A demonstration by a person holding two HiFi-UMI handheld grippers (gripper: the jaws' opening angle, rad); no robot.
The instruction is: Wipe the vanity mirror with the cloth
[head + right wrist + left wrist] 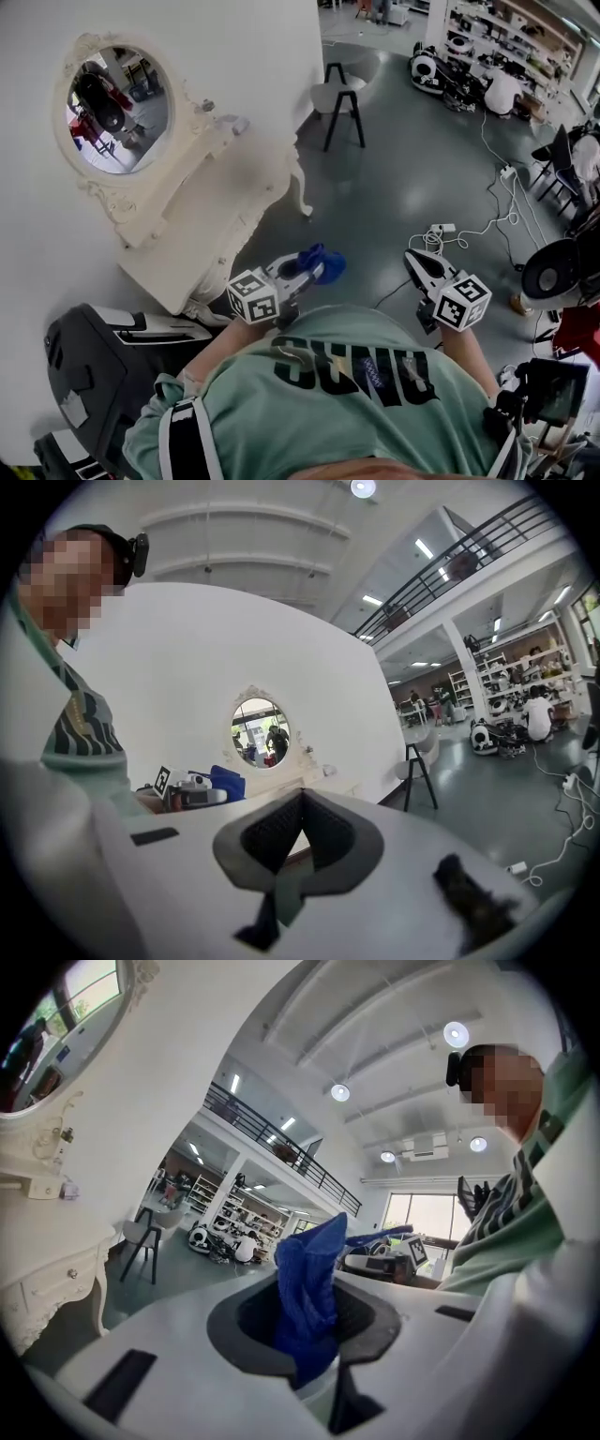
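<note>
Squarely between left tongs [307, 1327], pinched cloth [309, 1279]

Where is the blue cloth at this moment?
In the head view the blue cloth sits low and near the centre, clamped in the left gripper just in front of the person's chest. It is well apart from the oval mirror at upper left.

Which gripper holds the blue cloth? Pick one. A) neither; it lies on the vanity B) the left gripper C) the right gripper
B: the blue cloth is pinched between the fingers of the left gripper, while the right gripper is shut on nothing.
</note>
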